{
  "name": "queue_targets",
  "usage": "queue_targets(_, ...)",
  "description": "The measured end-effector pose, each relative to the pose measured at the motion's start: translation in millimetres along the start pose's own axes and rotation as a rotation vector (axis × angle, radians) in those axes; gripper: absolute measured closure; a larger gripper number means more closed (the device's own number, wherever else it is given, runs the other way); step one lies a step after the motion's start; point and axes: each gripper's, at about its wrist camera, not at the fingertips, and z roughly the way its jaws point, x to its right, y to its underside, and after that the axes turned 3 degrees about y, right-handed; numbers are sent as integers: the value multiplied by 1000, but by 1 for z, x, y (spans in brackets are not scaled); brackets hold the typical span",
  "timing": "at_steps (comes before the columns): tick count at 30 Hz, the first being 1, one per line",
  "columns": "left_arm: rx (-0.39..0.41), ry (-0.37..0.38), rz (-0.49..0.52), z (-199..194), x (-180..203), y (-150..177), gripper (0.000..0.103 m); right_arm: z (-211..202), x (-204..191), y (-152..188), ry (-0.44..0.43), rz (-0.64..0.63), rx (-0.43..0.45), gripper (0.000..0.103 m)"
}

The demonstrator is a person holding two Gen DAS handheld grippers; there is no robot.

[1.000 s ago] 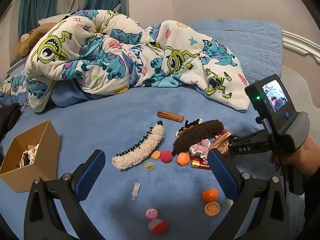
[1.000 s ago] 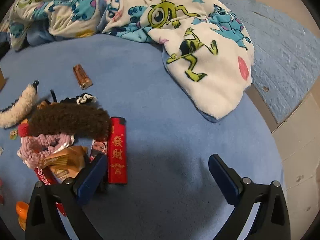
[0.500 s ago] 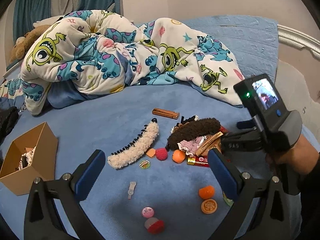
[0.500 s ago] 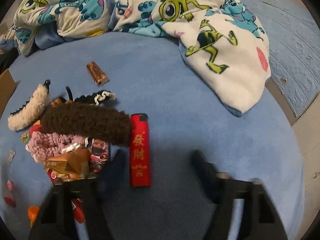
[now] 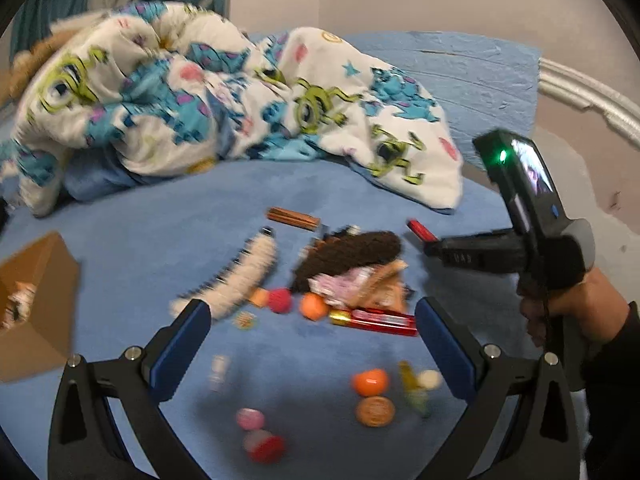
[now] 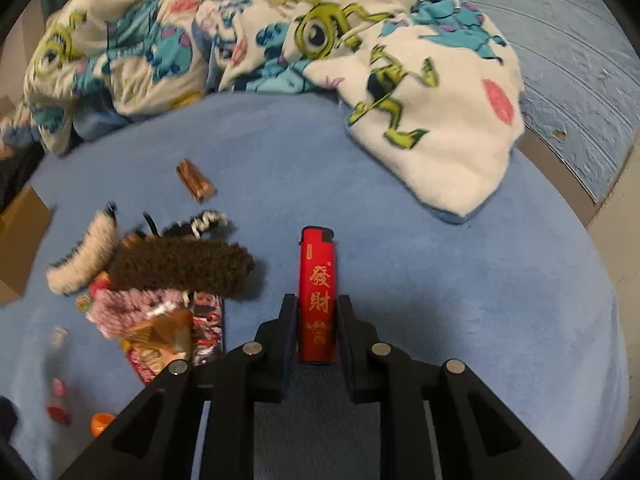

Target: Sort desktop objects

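Observation:
A red lighter (image 6: 317, 280) with gold characters sits between the fingers of my right gripper (image 6: 316, 304). The jaws are closing, and their pads press the lighter's two long sides. In the left wrist view the right gripper (image 5: 430, 246) reaches in from the right, and the lighter's red tip (image 5: 418, 229) sticks out beside the brown fuzzy hair clip (image 5: 352, 252). My left gripper (image 5: 312, 320) hangs open over the pile of small things, holding nothing. The white fuzzy clip (image 5: 244, 276) and a brown lighter (image 5: 294, 218) lie on the blue bedcover.
A cardboard box (image 5: 32, 304) with items inside stands at the left. A cartoon-print blanket (image 5: 200, 92) is heaped at the back. A red snack bar (image 5: 376, 318), an orange ball (image 5: 370, 382), a round token (image 5: 375, 411) and pink caps (image 5: 250, 418) lie near the left gripper.
The right gripper went from wide open to shut on the red lighter, which has come away from the pile. The left wrist view has shifted slightly and is blurred.

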Motion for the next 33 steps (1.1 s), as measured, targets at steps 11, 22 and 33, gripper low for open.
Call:
queue_targets(11, -122, 381, -207, 42, 16, -4, 0, -68, 48, -12, -6, 88, 137, 84)
queue_targets(22, -297, 175, -393, 113, 17, 10, 0, -103, 144, 7, 73, 273, 193, 84)
queue_targets(33, -277, -91, -276, 118, 40, 22, 43, -110, 186, 25, 76, 370, 207, 84)
